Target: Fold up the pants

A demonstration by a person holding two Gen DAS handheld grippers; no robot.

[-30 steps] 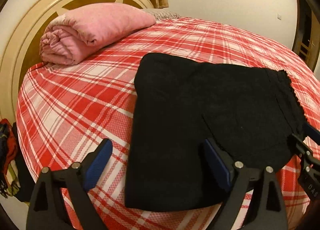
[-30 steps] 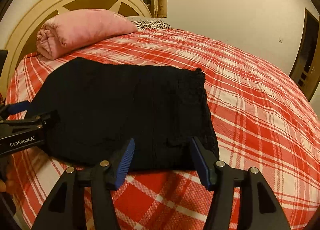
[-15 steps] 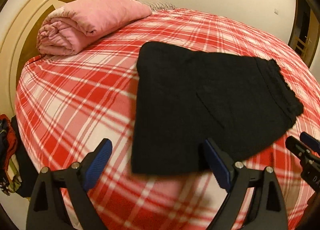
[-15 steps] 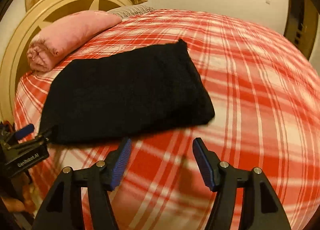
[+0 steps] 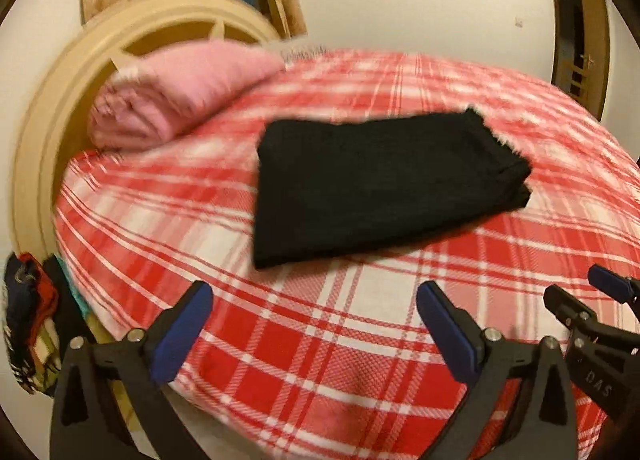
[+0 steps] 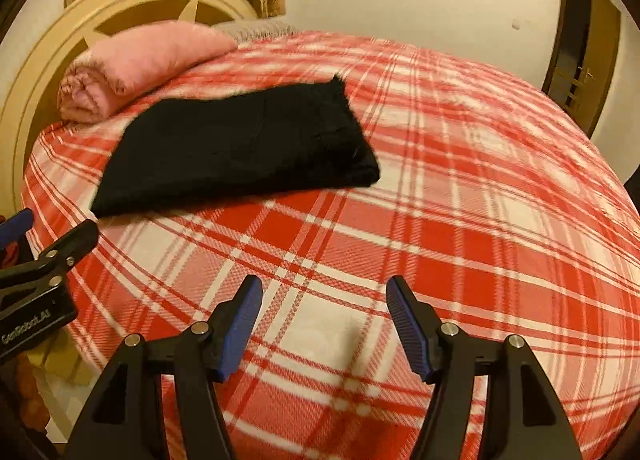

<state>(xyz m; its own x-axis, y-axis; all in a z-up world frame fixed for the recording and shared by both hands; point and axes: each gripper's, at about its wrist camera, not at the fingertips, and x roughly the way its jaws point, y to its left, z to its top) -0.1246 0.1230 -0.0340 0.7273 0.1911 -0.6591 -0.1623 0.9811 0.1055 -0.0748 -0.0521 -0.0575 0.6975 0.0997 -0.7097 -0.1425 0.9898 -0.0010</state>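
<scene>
The black pants lie folded into a flat rectangle on the red and white plaid bed; they also show in the right wrist view. My left gripper is open and empty, held above the bed's near part, well short of the pants. My right gripper is open and empty too, also short of the pants. Each gripper shows at the edge of the other's view: the right one and the left one.
A rolled pink blanket lies at the head of the bed against a cream round headboard. Dark and red clothes hang off the bed's left side. A dark wooden door stands at the far right.
Both grippers have pulled back and up from the pants, which now lie farther away on the bed. Both stayed open.
</scene>
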